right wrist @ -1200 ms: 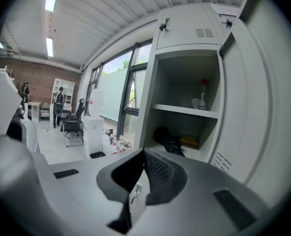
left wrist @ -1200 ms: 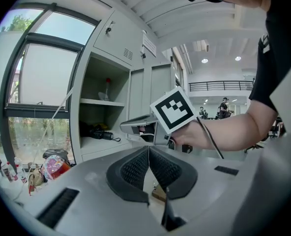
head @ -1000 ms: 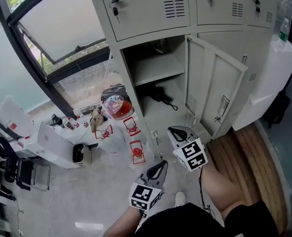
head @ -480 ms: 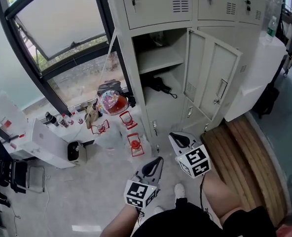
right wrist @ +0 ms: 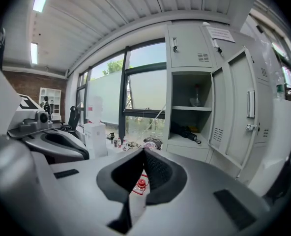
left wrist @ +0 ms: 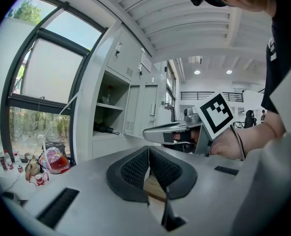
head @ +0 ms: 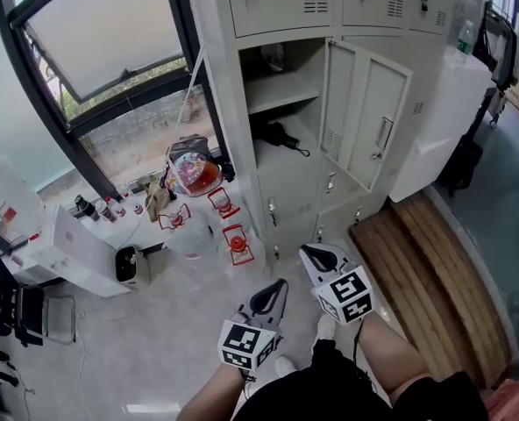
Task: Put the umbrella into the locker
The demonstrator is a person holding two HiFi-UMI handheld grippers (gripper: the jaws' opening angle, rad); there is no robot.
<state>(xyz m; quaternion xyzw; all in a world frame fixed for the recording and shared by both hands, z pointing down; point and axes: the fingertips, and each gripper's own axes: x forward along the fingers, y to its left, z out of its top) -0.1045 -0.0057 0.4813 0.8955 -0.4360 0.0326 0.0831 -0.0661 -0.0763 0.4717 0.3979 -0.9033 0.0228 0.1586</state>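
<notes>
The black folded umbrella (head: 275,134) lies on the lower shelf of the open grey locker (head: 268,175); it also shows as the umbrella (left wrist: 103,129) and the umbrella (right wrist: 187,131) in the two gripper views. The locker door (head: 369,117) stands swung out to the right. My left gripper (head: 275,289) and right gripper (head: 316,255) hang side by side over the floor, well short of the locker and close to my body. The left gripper (left wrist: 148,151) has its pads together with nothing between them. The right gripper (right wrist: 143,154) is shut and empty too.
On the floor left of the locker are a clear bag with red contents (head: 195,172), red-framed bottles (head: 236,242) and small bottles along the window (head: 110,209). A white box (head: 71,253) stands further left. A wooden platform (head: 426,270) and a white cabinet (head: 444,112) are to the right.
Both grippers and the head view have drawn back from the locker, which now looks smaller and farther. The umbrella stays on its shelf; both jaws remain shut.
</notes>
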